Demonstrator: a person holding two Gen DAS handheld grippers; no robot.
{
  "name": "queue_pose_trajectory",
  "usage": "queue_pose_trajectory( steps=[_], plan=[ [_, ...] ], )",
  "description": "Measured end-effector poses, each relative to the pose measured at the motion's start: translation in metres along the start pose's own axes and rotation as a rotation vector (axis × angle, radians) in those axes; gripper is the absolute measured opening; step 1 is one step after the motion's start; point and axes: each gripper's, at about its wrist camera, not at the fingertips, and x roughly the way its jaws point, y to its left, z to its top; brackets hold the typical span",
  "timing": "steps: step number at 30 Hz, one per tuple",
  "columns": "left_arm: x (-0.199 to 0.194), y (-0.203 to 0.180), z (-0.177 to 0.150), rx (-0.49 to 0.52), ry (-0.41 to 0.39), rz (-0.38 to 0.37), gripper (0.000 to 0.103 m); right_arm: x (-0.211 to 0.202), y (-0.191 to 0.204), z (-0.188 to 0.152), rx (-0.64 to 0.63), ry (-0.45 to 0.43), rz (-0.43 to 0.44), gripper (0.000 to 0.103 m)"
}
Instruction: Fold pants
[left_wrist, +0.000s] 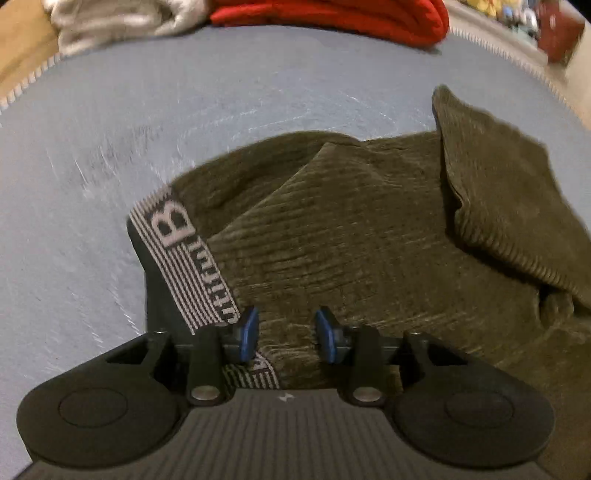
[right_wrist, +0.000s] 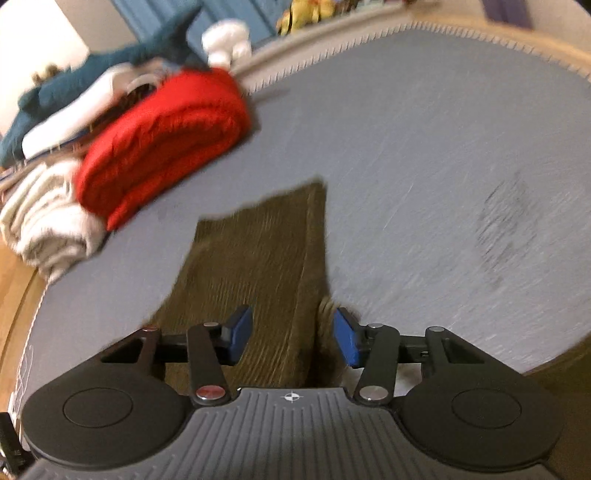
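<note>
- Blue pads of the left gripper (left_wrist: 286, 334) sit part open right over the pants (left_wrist: 351, 240), straddling olive corduroy just beside the striped waistband (left_wrist: 177, 251); nothing pinched yet, I'd say.
- Right gripper (right_wrist: 291, 338) hovers over 1 leg end (right_wrist: 266, 258), jaws wider, the leg's long edge between the pads but not squeezed.
- Pants lie rumpled on the grey mat (left_wrist: 110, 129), 1 leg flopped across the body.
- Both grippers line up on opposite ends, probably so the cloth can be lifted taut for a fold.
- Red folded garment (right_wrist: 166, 144) and cream one (right_wrist: 48, 218) wait at the mat's edge, well apart.
</note>
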Motion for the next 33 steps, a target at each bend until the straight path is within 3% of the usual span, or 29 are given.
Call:
queue_pose_trajectory(
  steps=[2,5,7,8,9,13,16,19,22,24,26,29,33],
  plan=[
    [-0.025,-0.010,0.004,-0.008,-0.075,-0.024,0.039,0.021,0.004,-0.007,-0.016,0.071,-0.003,0.052],
    [-0.049,-0.023,0.007,-0.009,-0.118,-0.072,0.040,0.035,0.012,-0.014,-0.048,0.110,-0.008,0.052],
    [-0.056,-0.037,0.011,-0.022,-0.133,-0.101,0.041,0.036,0.018,-0.016,-0.064,0.114,-0.003,0.042],
    [-0.059,-0.043,0.015,-0.034,-0.140,-0.124,0.040,0.036,0.021,-0.016,-0.077,0.113,-0.002,0.022],
    [-0.064,-0.048,0.016,-0.049,-0.148,-0.152,0.040,0.034,0.024,-0.017,-0.096,0.105,-0.007,0.015],
    [-0.084,-0.070,0.019,-0.093,-0.184,-0.268,0.040,0.011,0.040,-0.014,-0.163,0.017,0.038,0.010],
    [-0.105,-0.073,0.020,-0.136,-0.225,-0.341,0.040,-0.030,0.075,-0.024,-0.390,-0.109,0.151,0.009],
    [-0.124,-0.068,0.023,-0.178,-0.254,-0.375,0.040,-0.072,0.113,-0.064,-0.697,-0.171,0.331,0.009],
    [-0.130,-0.059,0.024,-0.189,-0.259,-0.376,0.044,-0.091,0.134,-0.122,-0.935,-0.062,0.491,0.009],
    [-0.127,-0.056,0.024,-0.187,-0.245,-0.362,0.045,-0.088,0.136,-0.148,-0.988,0.041,0.496,0.011],
    [-0.121,-0.053,0.023,-0.193,-0.222,-0.349,0.045,-0.085,0.129,-0.150,-0.920,0.081,0.478,0.012],
    [-0.112,-0.047,0.023,-0.193,-0.207,-0.343,0.045,-0.080,0.106,-0.121,-0.661,0.112,0.491,0.024],
    [-0.109,-0.047,0.022,-0.178,-0.204,-0.345,0.045,-0.060,0.081,-0.090,-0.418,0.148,0.480,0.029]
  ],
)
